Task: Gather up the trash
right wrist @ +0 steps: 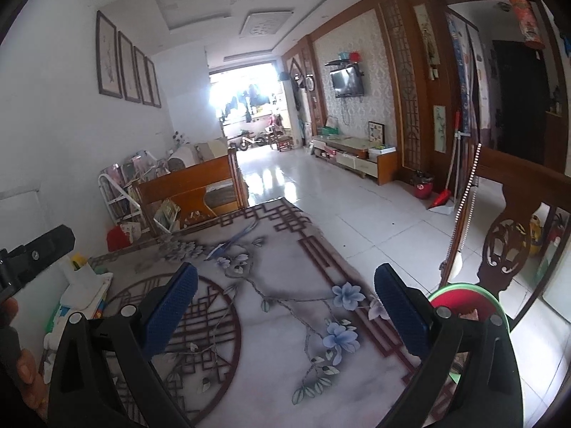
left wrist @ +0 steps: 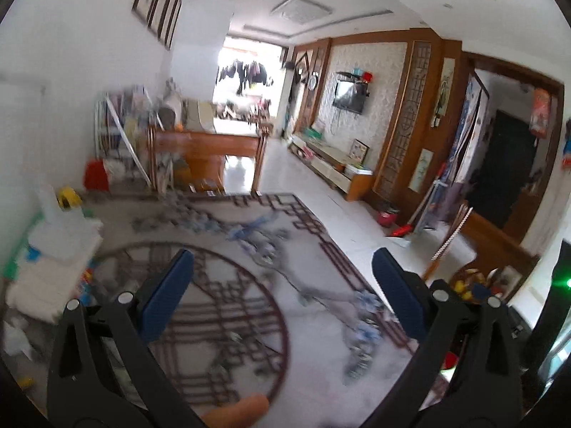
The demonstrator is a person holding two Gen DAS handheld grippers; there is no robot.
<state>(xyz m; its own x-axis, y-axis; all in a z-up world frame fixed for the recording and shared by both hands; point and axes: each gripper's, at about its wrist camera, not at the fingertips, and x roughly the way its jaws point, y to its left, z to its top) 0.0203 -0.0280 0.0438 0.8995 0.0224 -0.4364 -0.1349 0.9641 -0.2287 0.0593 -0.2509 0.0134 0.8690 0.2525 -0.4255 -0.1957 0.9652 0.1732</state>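
Now, with both the left tongs and right tongs gaping empty above the patterned table, we should spot trash before reaching.

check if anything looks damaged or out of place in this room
The ceiling has patches of peeling paint, also seen in the left wrist view. By the right wall, a red dustpan sits on the floor with white debris beside it. Both grippers are open and empty.

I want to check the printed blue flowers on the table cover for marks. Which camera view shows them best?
The right wrist view: the blue flowers are sharp, lying between the open right gripper's fingers on the table cover. The left wrist view shows the same flowers only as a motion-blurred smear.
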